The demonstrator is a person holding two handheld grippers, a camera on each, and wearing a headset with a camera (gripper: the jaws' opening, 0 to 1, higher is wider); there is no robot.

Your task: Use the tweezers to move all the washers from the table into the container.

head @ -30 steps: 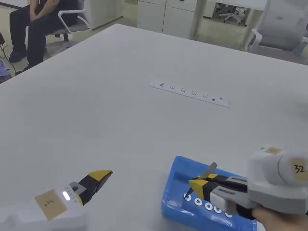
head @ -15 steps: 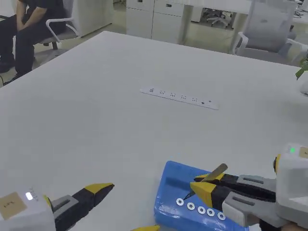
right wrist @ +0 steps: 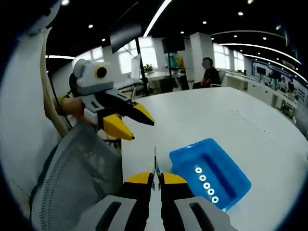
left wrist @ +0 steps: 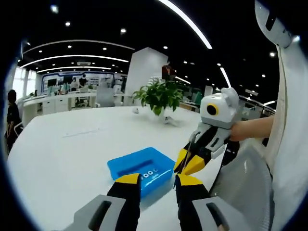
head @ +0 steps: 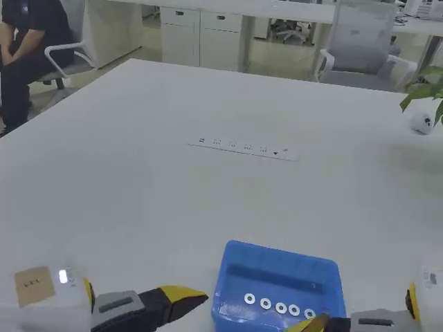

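the left gripper (left wrist: pixel 158 180) holds its jaws spread on nothing, its tan label (head: pixel 33 283) too blurred to read. the right gripper (right wrist: pixel 155 177), cut off in the head view, pinches thin tweezers (right wrist: pixel 155 163) in its own view. five washers (head: pixel 279 305) lie in a row in the blue container (head: pixel 277 266) on the white counter (head: pixel 138 187), a power strip (head: pixel 242 147) beyond.

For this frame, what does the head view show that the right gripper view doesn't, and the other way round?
Head view's extra: the tan label and a lit lamp on the body of the left gripper, seen from above. Right gripper view's extra: the tweezers, clamped between the closed jaws of the right gripper and pointing forward, and a mesh chair back beside the table. Shared: the blue container on the white table, five washers in a row inside it, and the left gripper, jaws apart.
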